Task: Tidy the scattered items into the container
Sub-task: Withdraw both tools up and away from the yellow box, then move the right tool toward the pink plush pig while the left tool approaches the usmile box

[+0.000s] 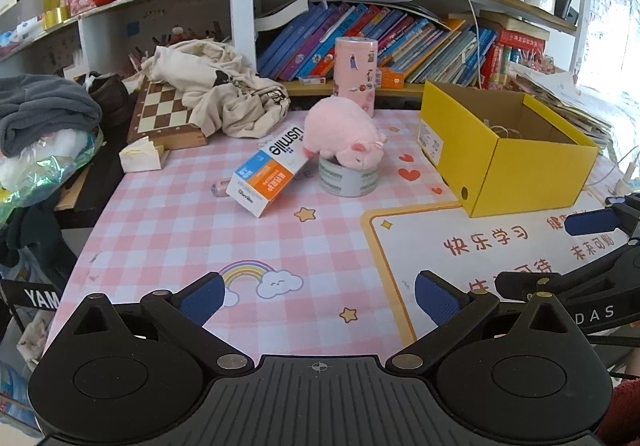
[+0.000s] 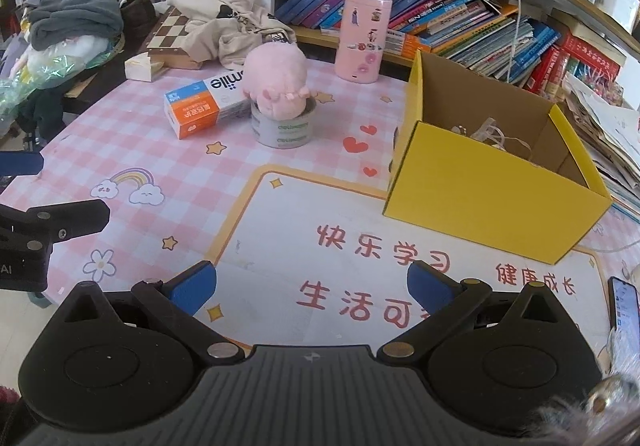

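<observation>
A yellow cardboard box point(image 1: 532, 175) point(image 2: 496, 201) stands open on the right of the pink checked table, with some white cord inside. A pink plush pig point(image 1: 344, 133) point(image 2: 276, 79) lies on top of a grey tape roll point(image 1: 348, 177) point(image 2: 282, 129). A white, blue and orange usmile carton point(image 1: 266, 173) point(image 2: 204, 103) leans beside them, with a small tube point(image 1: 220, 189) behind it. My left gripper point(image 1: 320, 298) is open and empty, low over the table's near edge. My right gripper point(image 2: 312, 286) is open and empty over the white mat.
A tall pink canister point(image 1: 355, 73) point(image 2: 362, 39) stands behind the pig. A chessboard point(image 1: 164, 113) with a cream garment point(image 1: 224, 93) lies at back left. Bookshelves line the back. A phone point(image 2: 624, 310) lies at the table's right edge.
</observation>
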